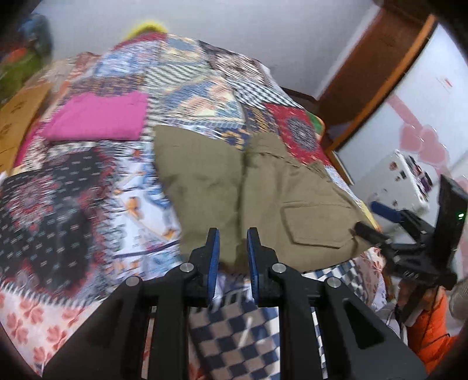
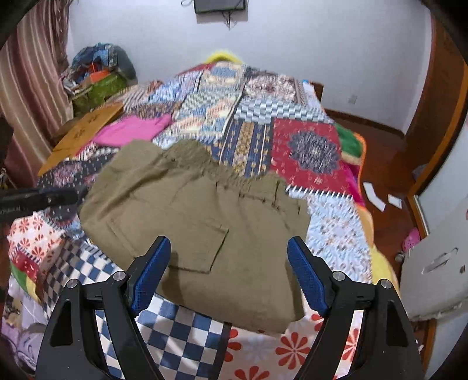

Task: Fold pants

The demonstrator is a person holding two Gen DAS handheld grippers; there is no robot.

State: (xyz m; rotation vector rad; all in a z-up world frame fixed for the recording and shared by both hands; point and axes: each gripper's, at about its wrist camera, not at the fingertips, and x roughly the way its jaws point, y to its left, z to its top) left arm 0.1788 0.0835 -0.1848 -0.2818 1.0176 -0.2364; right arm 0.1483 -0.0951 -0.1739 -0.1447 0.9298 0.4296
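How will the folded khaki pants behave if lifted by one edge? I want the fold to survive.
The khaki pants look like soft, wrinkled cloth, so they would probably droop and unfold. The layers lie loose on the patchwork quilt, so a push likely bunches them rather than sliding them flat.

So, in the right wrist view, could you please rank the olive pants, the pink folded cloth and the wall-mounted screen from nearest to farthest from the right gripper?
1. olive pants, directly ahead
2. pink folded cloth, far left
3. wall-mounted screen, top, on the wall
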